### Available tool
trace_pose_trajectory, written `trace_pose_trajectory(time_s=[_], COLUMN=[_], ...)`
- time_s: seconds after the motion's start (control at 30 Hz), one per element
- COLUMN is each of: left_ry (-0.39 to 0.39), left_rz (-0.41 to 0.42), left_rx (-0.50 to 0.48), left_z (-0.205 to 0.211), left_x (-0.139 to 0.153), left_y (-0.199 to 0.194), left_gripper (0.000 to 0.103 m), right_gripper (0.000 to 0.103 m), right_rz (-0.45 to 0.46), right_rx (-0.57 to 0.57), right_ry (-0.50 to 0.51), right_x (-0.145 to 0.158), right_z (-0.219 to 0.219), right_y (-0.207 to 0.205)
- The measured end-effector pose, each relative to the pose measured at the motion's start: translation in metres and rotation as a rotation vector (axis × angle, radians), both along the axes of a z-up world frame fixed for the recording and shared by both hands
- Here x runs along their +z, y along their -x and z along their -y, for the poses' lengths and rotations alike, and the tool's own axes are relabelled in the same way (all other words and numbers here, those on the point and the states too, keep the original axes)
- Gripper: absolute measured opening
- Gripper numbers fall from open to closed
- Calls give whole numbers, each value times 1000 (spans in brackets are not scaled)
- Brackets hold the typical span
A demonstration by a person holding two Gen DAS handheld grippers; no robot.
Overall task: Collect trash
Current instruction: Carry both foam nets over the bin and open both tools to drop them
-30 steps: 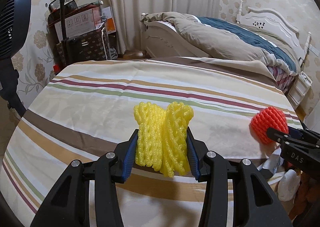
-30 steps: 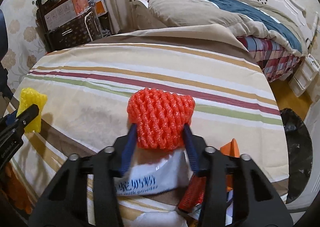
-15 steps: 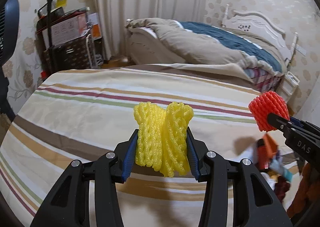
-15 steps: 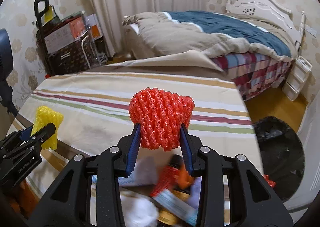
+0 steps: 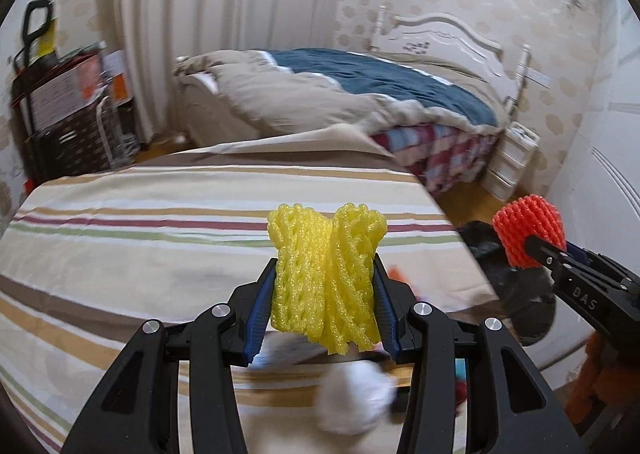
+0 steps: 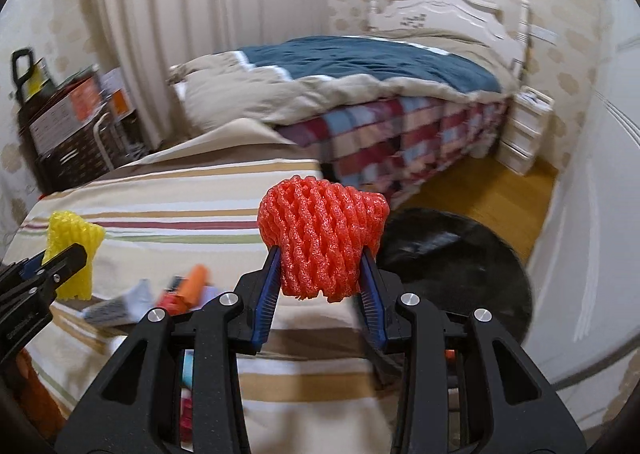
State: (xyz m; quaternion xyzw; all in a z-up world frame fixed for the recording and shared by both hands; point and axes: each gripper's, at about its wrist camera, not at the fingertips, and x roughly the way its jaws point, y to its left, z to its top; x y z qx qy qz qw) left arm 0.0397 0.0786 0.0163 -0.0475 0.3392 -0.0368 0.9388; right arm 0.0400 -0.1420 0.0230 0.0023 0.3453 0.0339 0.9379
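Note:
My left gripper (image 5: 325, 296) is shut on a yellow foam net (image 5: 325, 274), squeezed between its blue pads above the striped bedcover. My right gripper (image 6: 320, 278) is shut on an orange-red foam net (image 6: 322, 238), held over the bed's right edge. In the left wrist view the orange-red foam net (image 5: 528, 232) shows at the right, in front of a black trash bag (image 5: 520, 294). In the right wrist view the yellow foam net (image 6: 74, 254) shows at the far left. The black trash bag (image 6: 456, 262) lies open on the floor, right of the bed.
Loose wrappers and packets (image 6: 160, 294) lie near the striped bedcover's (image 6: 160, 213) front edge, and a white crumpled piece (image 5: 352, 394) shows below the left gripper. A second bed (image 6: 380, 85) with a white headboard stands behind. A cart with boxes (image 5: 68, 113) is at the far left. Wooden floor (image 6: 488, 189) runs between.
Both grippers have swung to the right and risen a little, each still holding its foam net. The black trash bag has come into view on the right, and the loose wrappers now sit lower left.

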Motion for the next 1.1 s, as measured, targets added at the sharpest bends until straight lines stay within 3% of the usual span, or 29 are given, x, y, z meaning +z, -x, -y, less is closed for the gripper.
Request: trace_pose_trajectory(time_s=[0.6, 1.1], left_ry=[-72, -143], left_rz=[-4, -46], left_rx=[-206, -248], left_z=[142, 204], left_x=[-17, -41], left_y=[-42, -80], left_gripper=[46, 46], right_gripper=[37, 38], right_rz=[-8, -44], right_rx=[-193, -236], right_ry=[-13, -52], right_x=[-26, -48], right_z=[120, 154], right_y=[-13, -34])
